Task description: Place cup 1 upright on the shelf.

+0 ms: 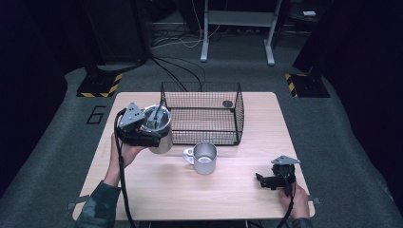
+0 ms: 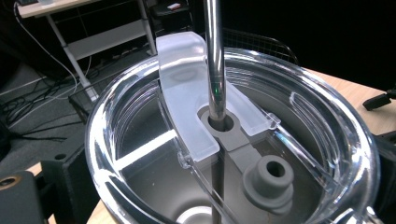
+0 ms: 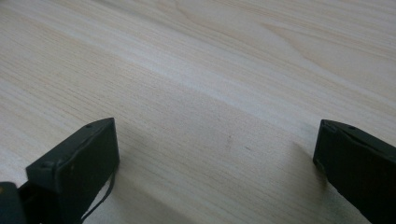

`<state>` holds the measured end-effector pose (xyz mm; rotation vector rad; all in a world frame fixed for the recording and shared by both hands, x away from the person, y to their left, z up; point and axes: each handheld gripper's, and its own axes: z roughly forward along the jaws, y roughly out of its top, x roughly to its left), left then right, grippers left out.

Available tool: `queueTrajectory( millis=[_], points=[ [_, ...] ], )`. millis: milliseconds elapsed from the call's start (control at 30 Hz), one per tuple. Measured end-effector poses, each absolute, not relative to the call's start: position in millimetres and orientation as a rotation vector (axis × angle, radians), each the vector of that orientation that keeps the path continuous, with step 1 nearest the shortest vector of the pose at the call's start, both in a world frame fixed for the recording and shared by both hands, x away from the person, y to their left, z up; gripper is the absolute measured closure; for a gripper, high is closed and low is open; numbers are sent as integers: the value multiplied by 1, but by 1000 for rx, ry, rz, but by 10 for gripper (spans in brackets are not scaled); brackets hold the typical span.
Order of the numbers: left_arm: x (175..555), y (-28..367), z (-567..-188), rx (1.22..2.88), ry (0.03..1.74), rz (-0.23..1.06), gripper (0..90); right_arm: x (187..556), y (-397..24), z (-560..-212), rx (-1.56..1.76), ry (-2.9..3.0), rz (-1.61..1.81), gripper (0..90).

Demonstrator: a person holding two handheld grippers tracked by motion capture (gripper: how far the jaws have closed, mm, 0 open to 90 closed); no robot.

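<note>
The left gripper (image 1: 142, 130) holds a stainless steel tumbler with a clear plastic lid and a metal straw (image 1: 159, 127) above the left part of the light wooden tabletop (image 1: 228, 190), just beside the left wall of the black wire mesh basket (image 1: 202, 114). The jaws pinch the tumbler body from the side. In the left gripper view, the clear lid (image 2: 233, 140) lies close under the camera, and the metal straw (image 2: 215, 60) stands through a grey seal at the lid's centre. A steel mug with a handle (image 1: 203, 157) stands upright on the tabletop, just in front of the basket and well apart from both grippers. The right gripper (image 1: 271, 181) rests low at the right front of the tabletop; its jaws are spread wide over bare wood, gripping nothing.
</note>
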<state>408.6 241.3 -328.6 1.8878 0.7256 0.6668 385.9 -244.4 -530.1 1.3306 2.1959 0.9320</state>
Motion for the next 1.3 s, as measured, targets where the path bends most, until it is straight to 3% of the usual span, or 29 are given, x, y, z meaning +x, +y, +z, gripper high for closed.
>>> queueTrajectory(
  millis=[1300],
  points=[
    [462, 210, -304, 1895, 715, 666, 43, 386, -244, -530, 1331, 2196, 932, 0]
  ],
)
